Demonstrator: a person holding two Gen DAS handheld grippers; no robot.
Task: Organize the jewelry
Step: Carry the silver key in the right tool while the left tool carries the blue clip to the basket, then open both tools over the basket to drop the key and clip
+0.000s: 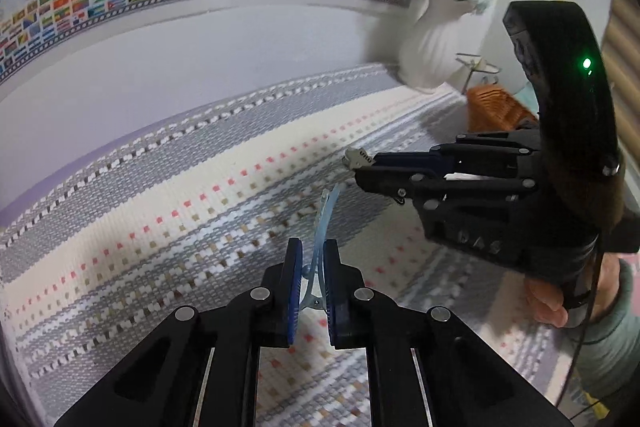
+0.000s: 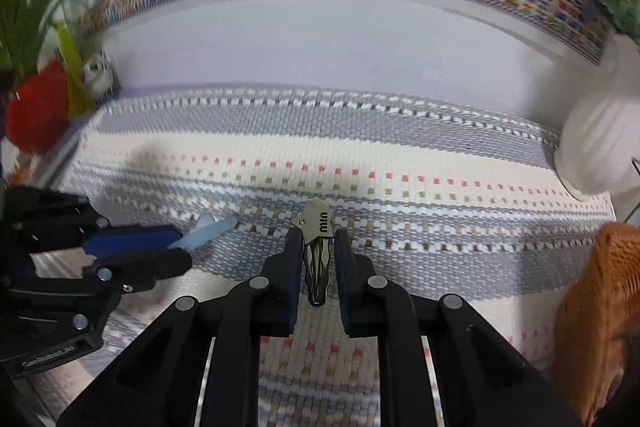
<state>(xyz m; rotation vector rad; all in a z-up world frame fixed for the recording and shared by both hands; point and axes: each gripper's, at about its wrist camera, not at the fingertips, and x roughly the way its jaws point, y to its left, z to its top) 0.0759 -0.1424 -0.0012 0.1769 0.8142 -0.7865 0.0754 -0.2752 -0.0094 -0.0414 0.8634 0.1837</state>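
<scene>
A pale blue translucent hair clip (image 1: 325,227) sits clamped between the pads of the left gripper (image 1: 312,267), caught near its hinge end so that its long curved prongs stick out ahead, clear of the woven striped mat (image 1: 200,187) below. The right gripper (image 2: 318,259) is likewise closed on a grey metal clip (image 2: 318,251) marked with letters, pinched along its body with the printed head poking out past the fingertips. Both pieces look lifted off the mat, probably so they can be carried to a container. An orange woven basket (image 2: 600,307) waits at the near right, beside a white vase (image 1: 436,39) with flowers; it seems the likely destination.
</scene>
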